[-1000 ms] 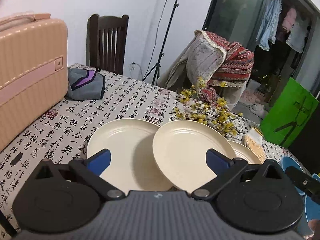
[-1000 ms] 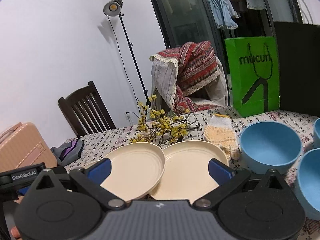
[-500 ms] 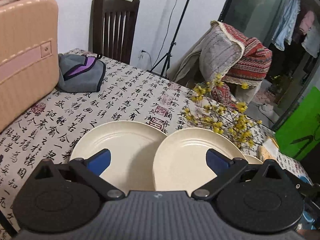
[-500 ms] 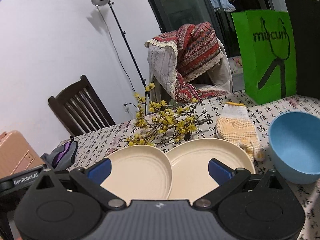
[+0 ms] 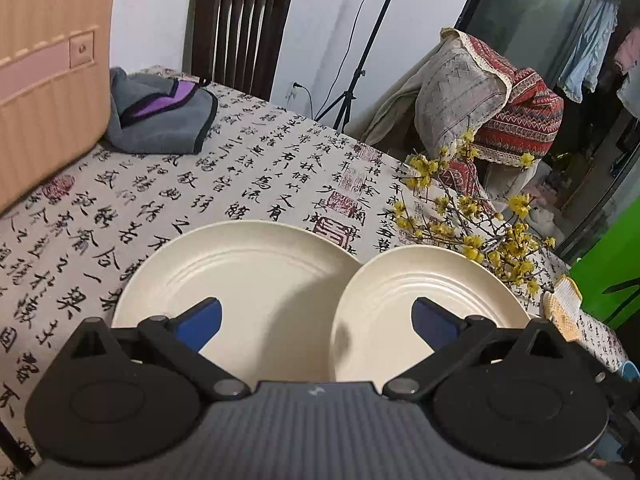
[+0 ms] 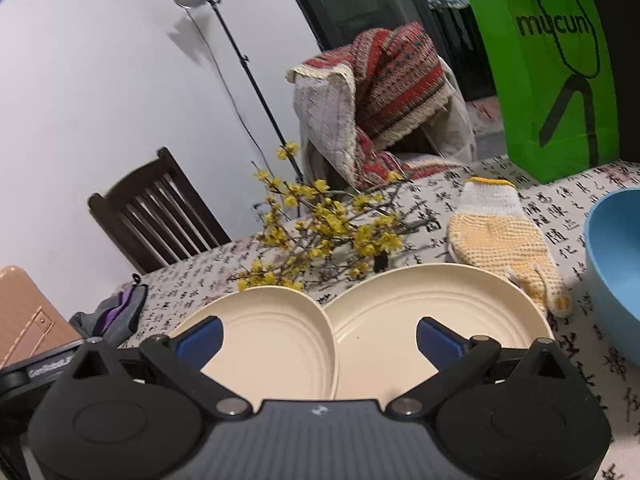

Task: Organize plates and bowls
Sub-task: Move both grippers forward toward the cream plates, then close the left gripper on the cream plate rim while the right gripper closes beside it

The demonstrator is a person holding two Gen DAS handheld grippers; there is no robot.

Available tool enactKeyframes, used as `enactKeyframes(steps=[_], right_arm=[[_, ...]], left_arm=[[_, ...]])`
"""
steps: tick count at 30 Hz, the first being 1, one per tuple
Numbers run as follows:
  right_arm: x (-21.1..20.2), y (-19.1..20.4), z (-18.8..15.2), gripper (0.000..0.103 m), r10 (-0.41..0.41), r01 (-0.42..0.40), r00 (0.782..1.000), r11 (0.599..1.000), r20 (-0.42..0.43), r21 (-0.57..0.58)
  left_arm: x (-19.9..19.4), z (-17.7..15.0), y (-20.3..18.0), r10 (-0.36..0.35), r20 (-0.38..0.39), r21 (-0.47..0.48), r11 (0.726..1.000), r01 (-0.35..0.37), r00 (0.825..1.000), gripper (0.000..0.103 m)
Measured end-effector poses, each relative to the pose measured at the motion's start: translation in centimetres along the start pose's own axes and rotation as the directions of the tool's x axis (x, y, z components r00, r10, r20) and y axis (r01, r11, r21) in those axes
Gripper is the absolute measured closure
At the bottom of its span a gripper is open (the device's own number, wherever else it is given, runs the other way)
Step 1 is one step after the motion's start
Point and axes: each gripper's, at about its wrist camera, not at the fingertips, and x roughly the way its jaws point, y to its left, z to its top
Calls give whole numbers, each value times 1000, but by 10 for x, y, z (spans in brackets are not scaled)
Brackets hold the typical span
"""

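Two cream plates [image 5: 248, 272] [image 5: 404, 300] sit edge to edge on a calligraphy-print tablecloth [image 5: 240, 176], beside yellow flowering branches [image 6: 320, 232]. Both the left gripper [image 5: 316, 316] and right gripper [image 6: 318, 336] hover above them, jaws spread wide and holding nothing. A blue bowl [image 6: 616, 268] stands at far right.

Landmark: flowering branches [image 6: 320, 236].
Blocked: behind them, by a draped chair [image 6: 384, 100].
Open: tablecloth [image 5: 240, 184] left of them.
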Motion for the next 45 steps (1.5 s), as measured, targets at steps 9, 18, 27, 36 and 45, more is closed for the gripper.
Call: enactKeyframes(steps=[9,18,27,36,45], right_arm=[[14,-10,-5,14,30,-30,998,1000,-48,6],[21,-12,-12,41,39,-39,997,999,-73,-2],[28,-13,-18,67,50,-51,992,999,-115,-5],[27,-13,-21,88,61,-61,992,998,-114,6],[23,-6,-24,88,33,-38,995,998,-96,-53]], left_arm=[[8,-5,-2,-27,-19,4,1000,27,999,9],[15,-8,-4,-58,-58,11,998,59,997,41],[19,-9,-4,-80,-91,2,997,80,993,70],[16,-11,-8,-86,-83,18,996,88,993,80],[15,-12,-10,-62,-64,44,997,65,996,80]])
